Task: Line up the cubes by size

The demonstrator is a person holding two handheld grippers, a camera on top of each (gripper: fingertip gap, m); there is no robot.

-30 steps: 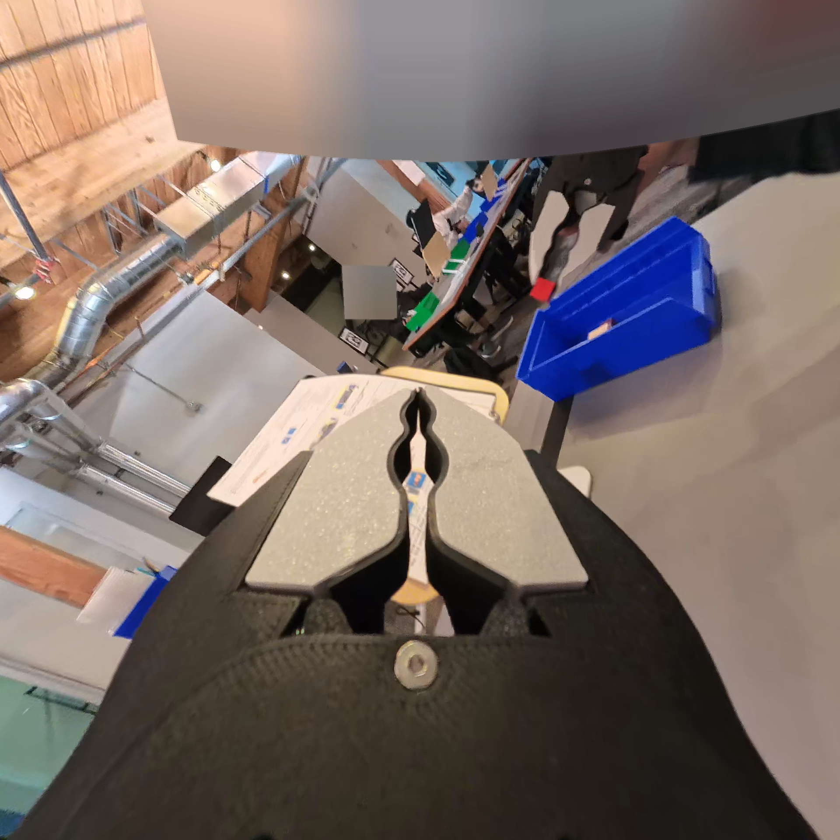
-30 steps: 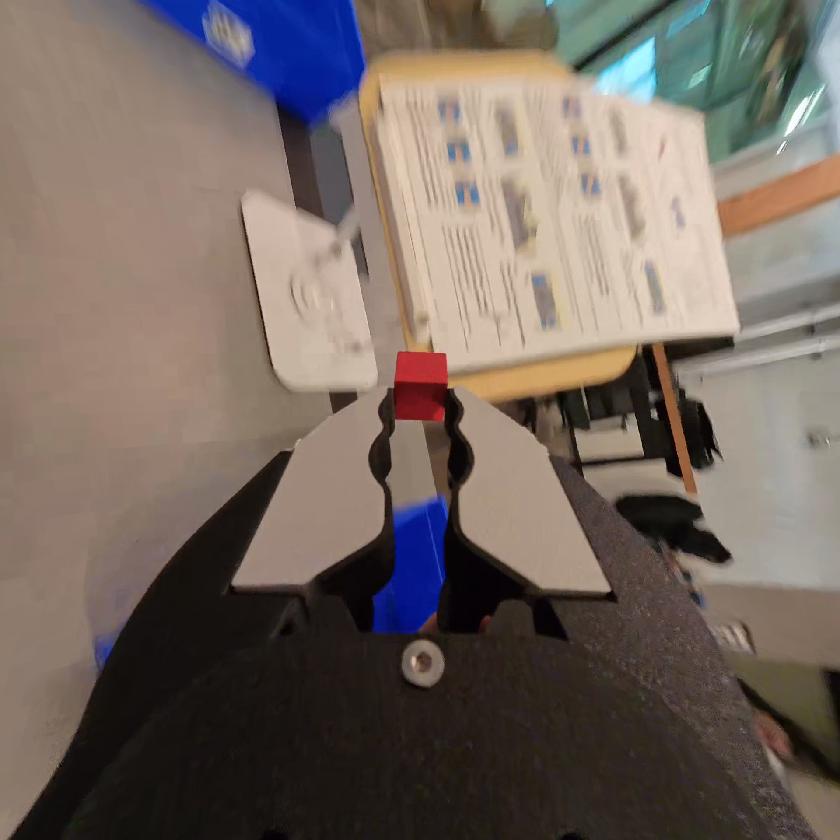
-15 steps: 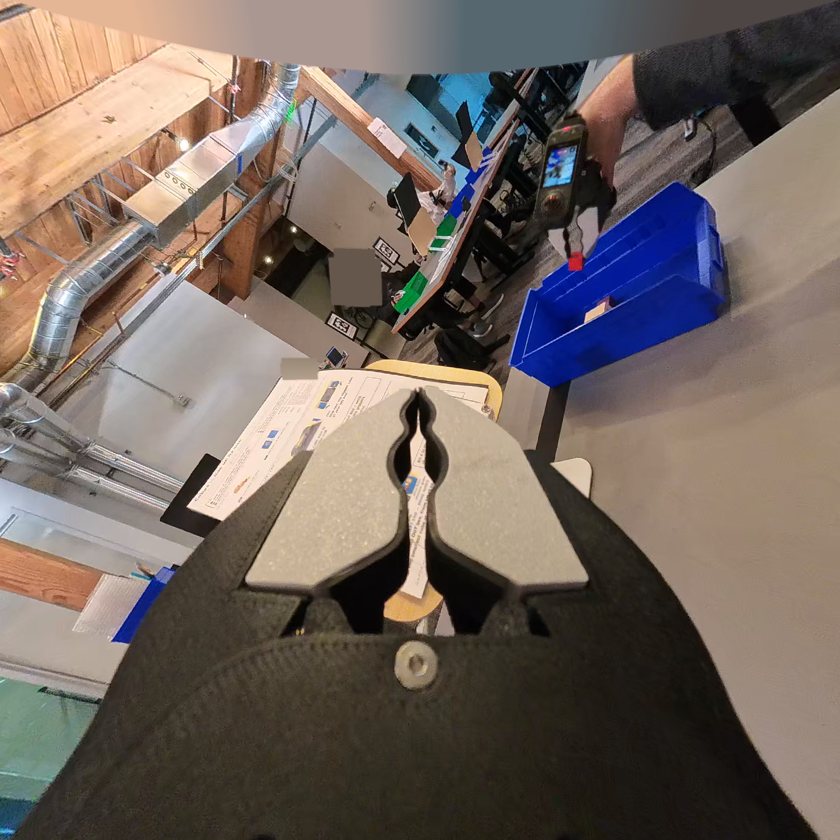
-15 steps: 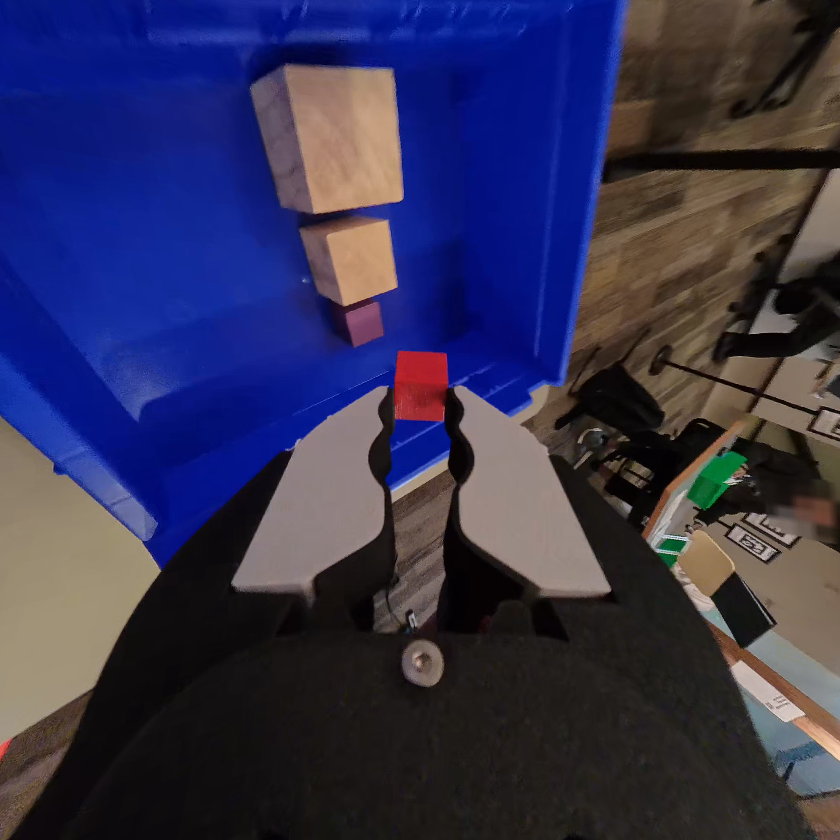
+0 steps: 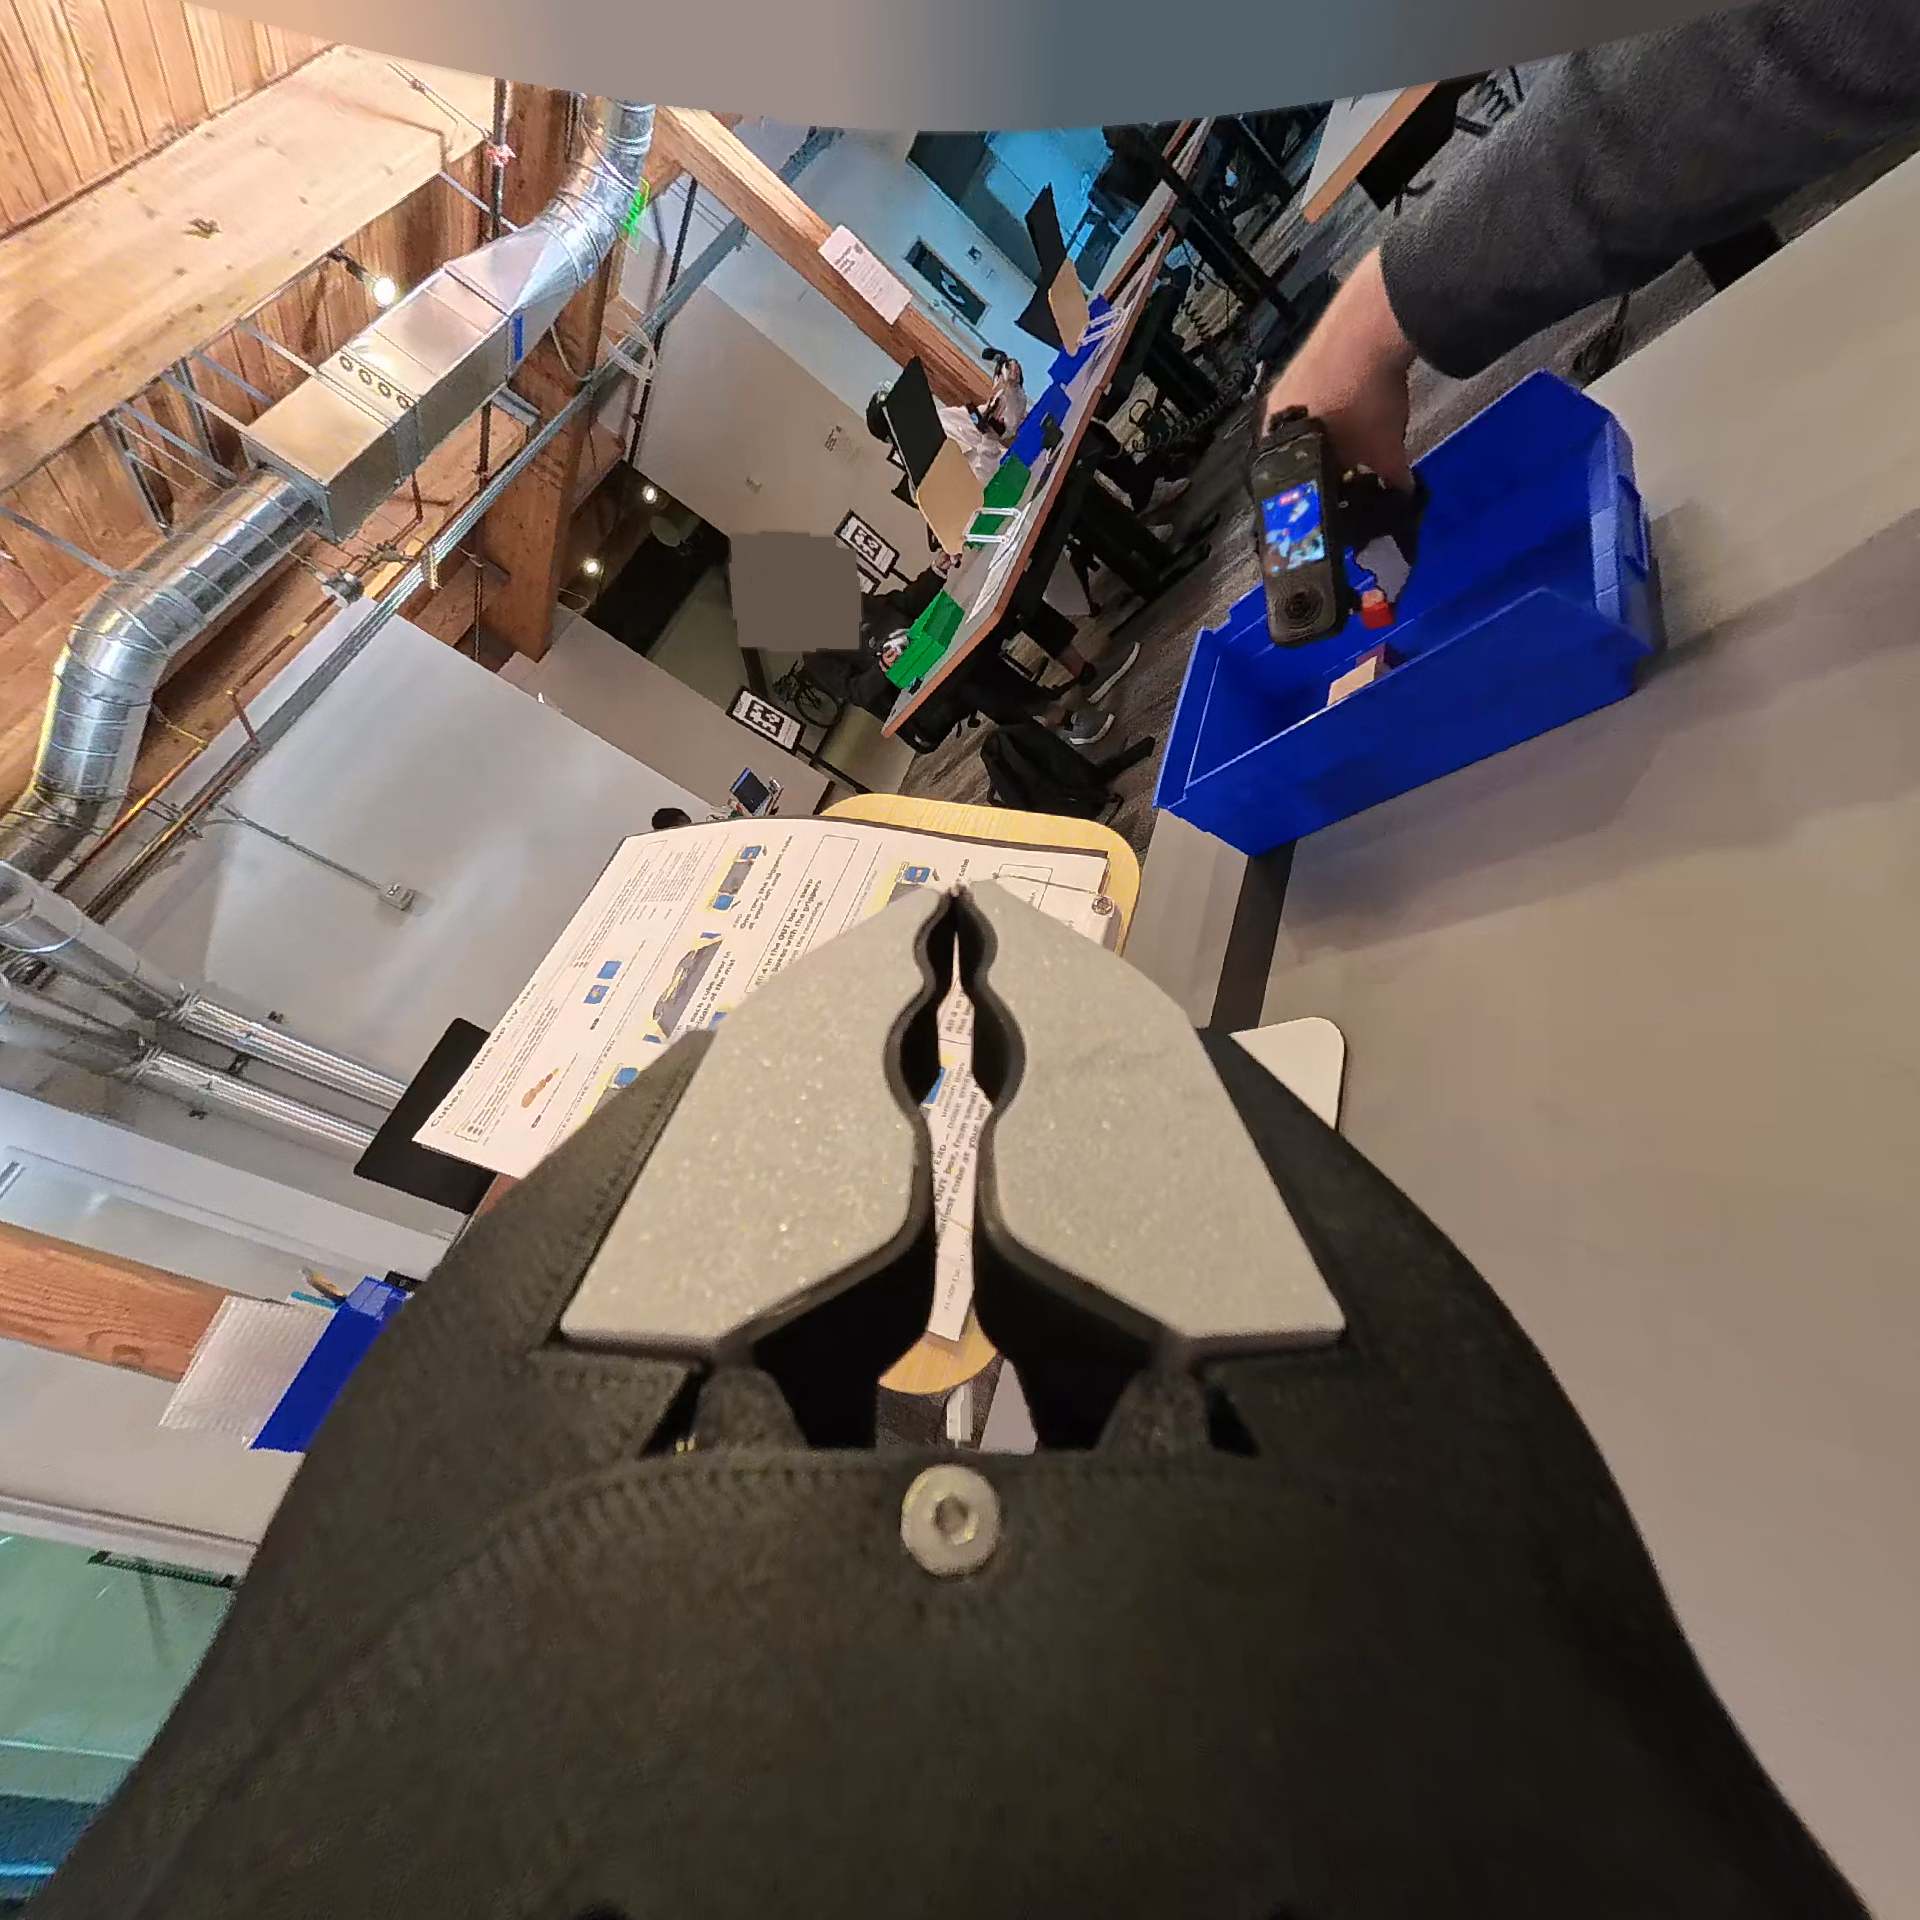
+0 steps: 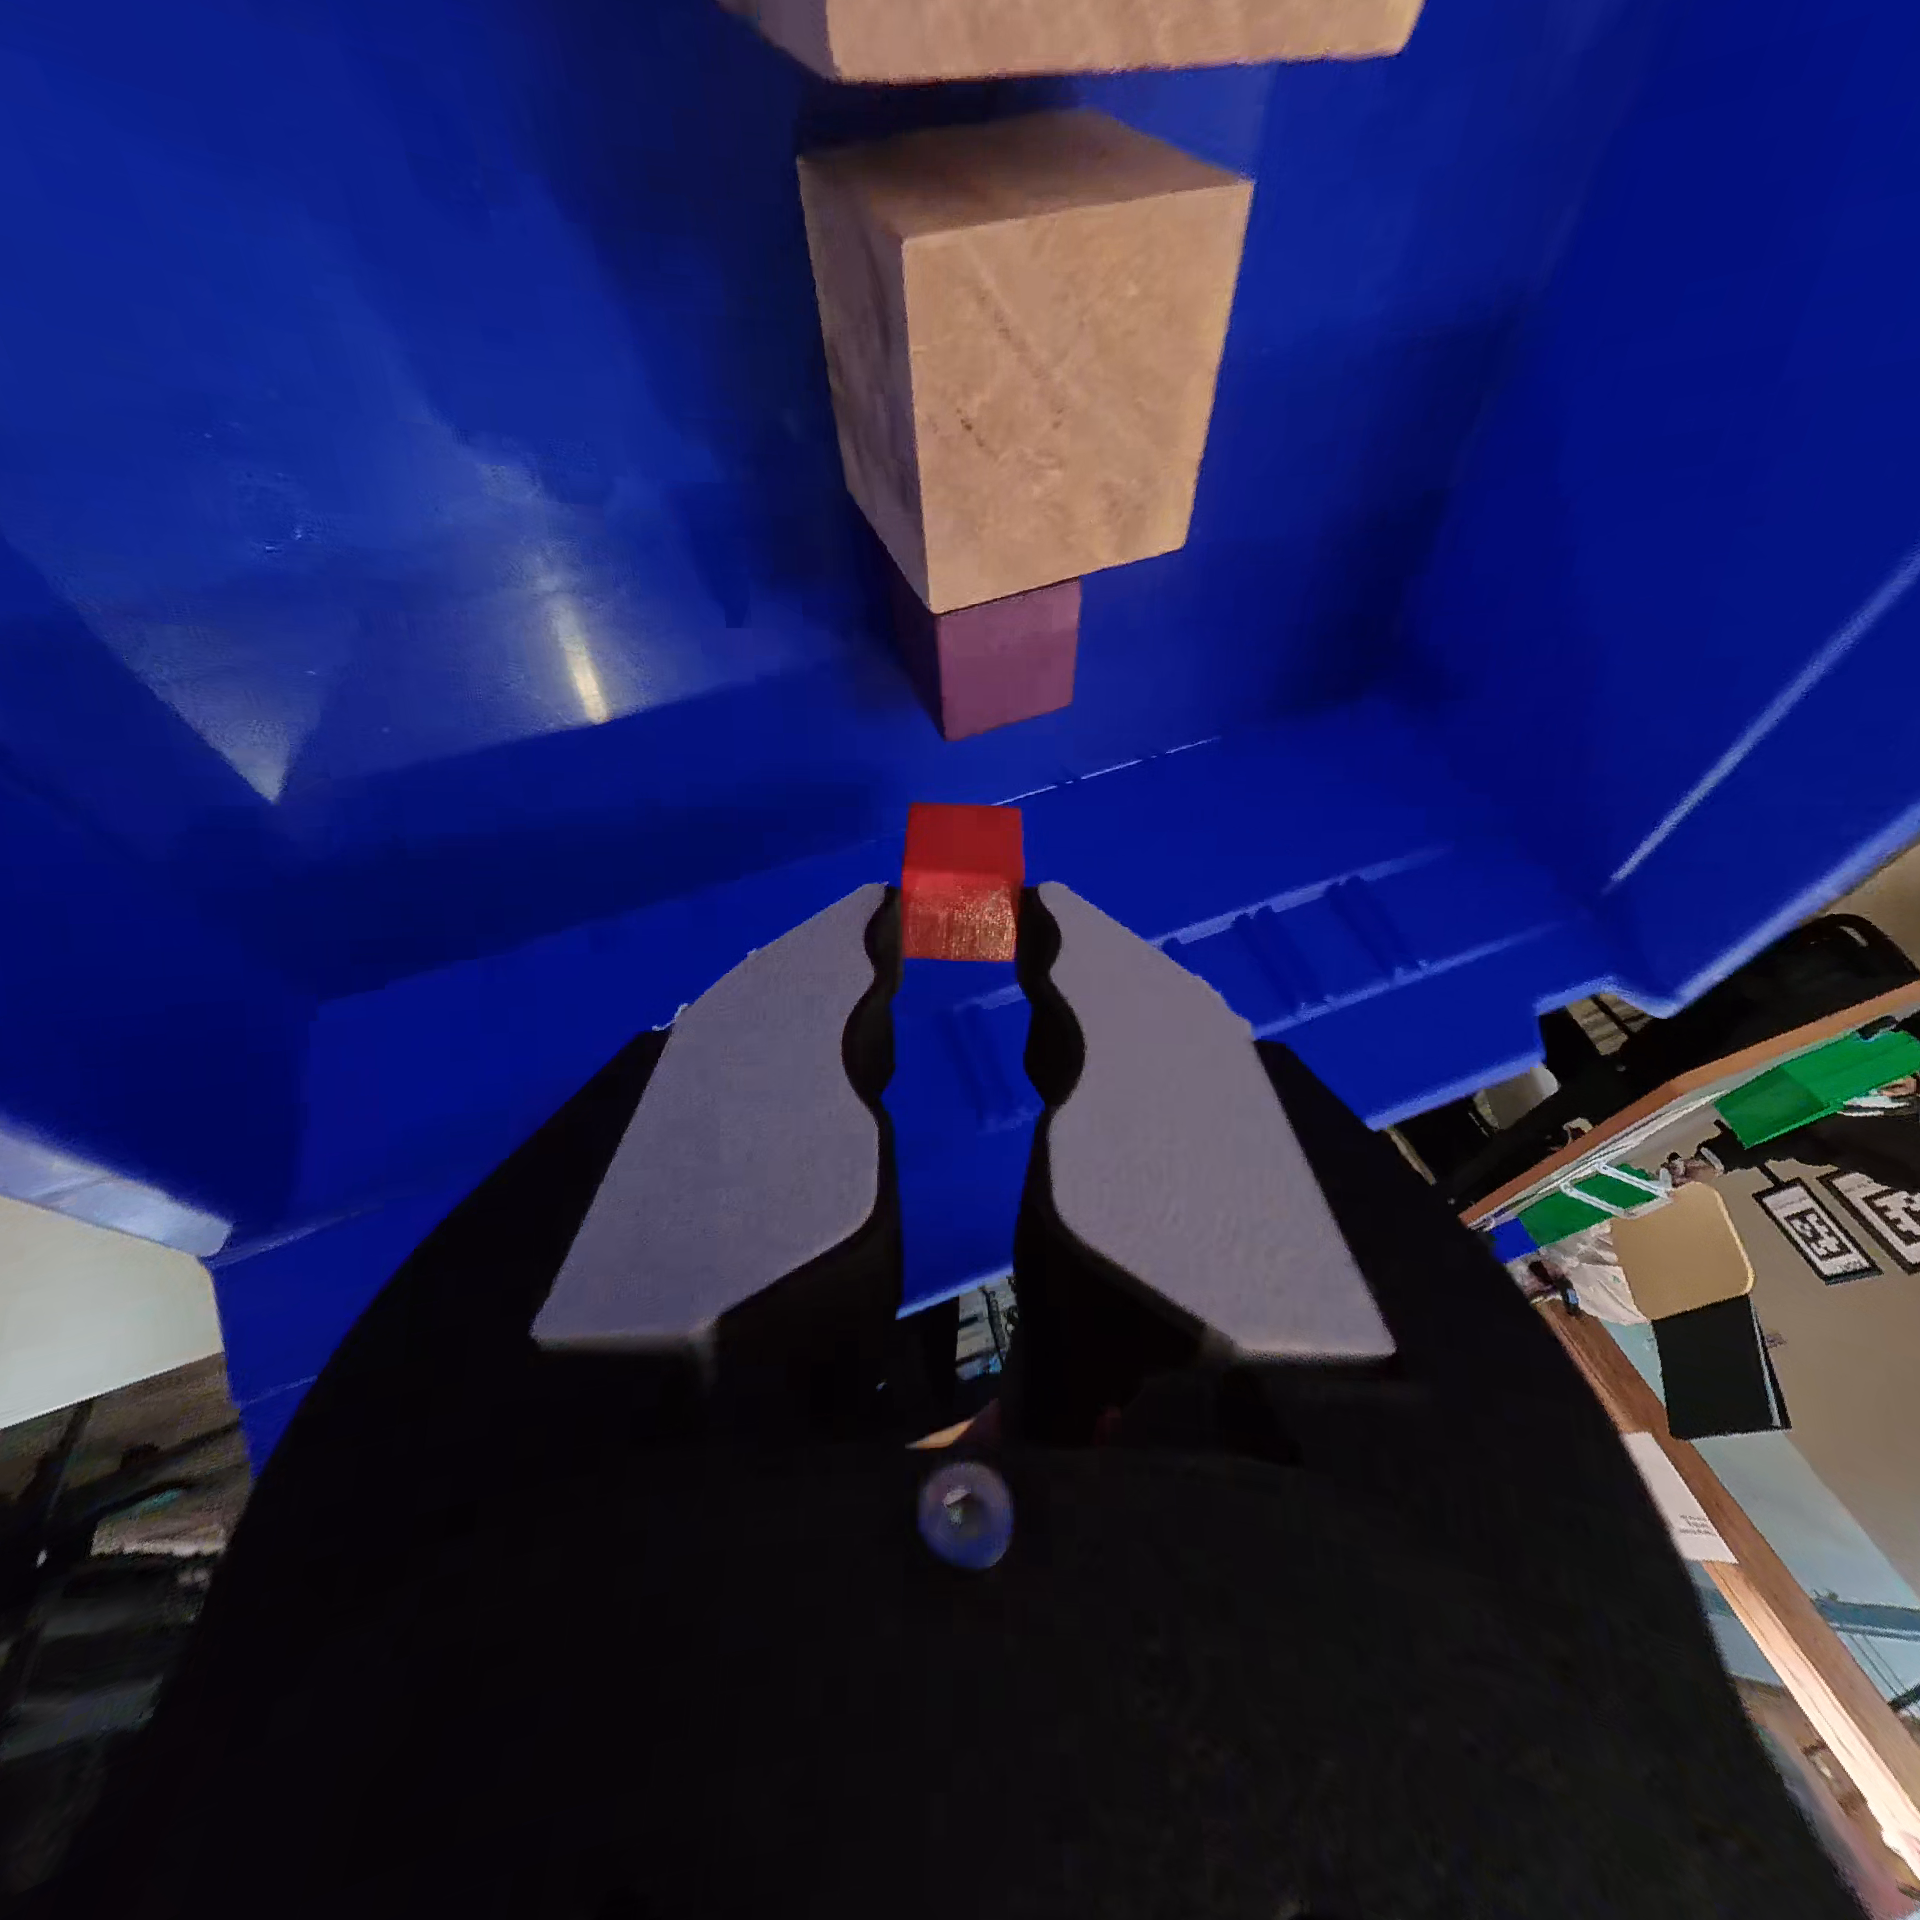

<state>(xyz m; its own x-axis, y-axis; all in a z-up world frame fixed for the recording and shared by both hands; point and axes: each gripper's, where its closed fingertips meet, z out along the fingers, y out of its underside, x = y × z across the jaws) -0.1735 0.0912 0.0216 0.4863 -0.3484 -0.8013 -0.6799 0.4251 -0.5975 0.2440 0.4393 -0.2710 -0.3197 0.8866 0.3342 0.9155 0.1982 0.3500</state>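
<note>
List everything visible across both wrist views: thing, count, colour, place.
Bin: 1, blue, on the grey table's far edge.
Wooden cubes: 2, natural; largest cut off at the top of the right wrist view, medium next in the row, inside the bin.
Purple cube: 1, after the medium one in the row.
Red cube: 1, smallest, gripped above the bin's near end.
Table: 1, grey.
Instruction sheet: 1, white, on a tan board beside the table.
Ducts: silver, overhead.
Left tongs: shut, nothing held.
Right tongs: pads pressing the red cube.
Hand: grey sleeve, holding the right tongs.
</note>
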